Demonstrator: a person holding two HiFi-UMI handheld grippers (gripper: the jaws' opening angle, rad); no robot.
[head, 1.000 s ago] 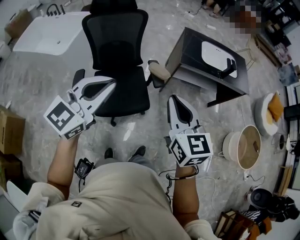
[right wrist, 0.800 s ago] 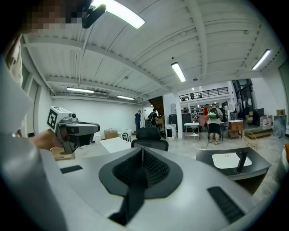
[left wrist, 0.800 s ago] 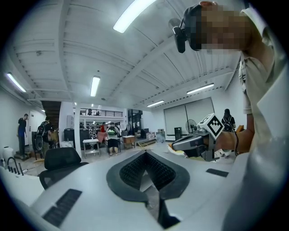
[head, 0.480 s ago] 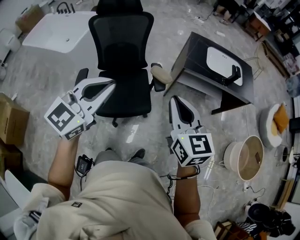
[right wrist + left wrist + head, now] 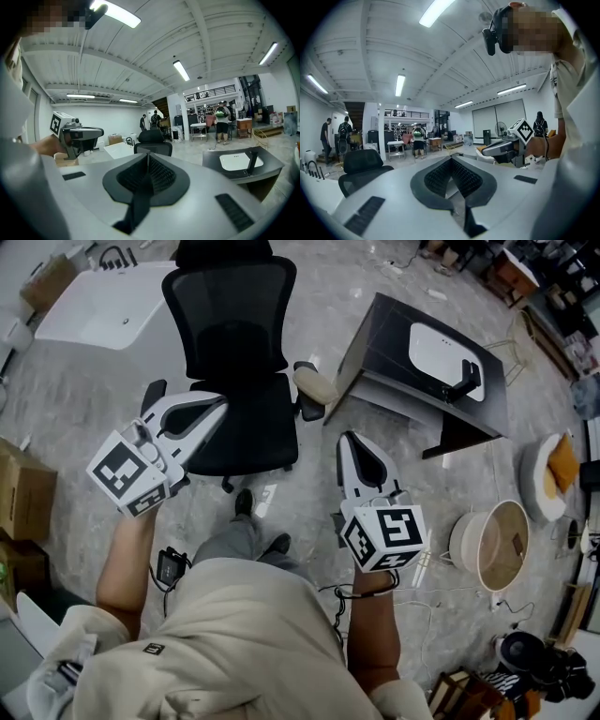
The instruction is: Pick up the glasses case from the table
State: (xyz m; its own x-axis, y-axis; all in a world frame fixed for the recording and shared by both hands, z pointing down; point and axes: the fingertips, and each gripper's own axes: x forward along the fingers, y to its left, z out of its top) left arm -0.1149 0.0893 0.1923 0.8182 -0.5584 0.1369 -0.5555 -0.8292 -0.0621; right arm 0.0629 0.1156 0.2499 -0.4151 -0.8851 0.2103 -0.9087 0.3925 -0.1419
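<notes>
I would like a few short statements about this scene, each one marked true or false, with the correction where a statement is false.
1. The left gripper and the right gripper both have their jaws shut, with nothing between them. True.
2. The right gripper holds a glasses case. False: no glasses case shows in any view.
3. A black office chair stands ahead of the grippers. True.
4. The dark stand with a white basin is left of the chair. False: in the head view it is to the chair's right.

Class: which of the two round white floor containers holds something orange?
The container at the right edge, with an orange item in it; the other container shows only a bare tan inside.
</notes>
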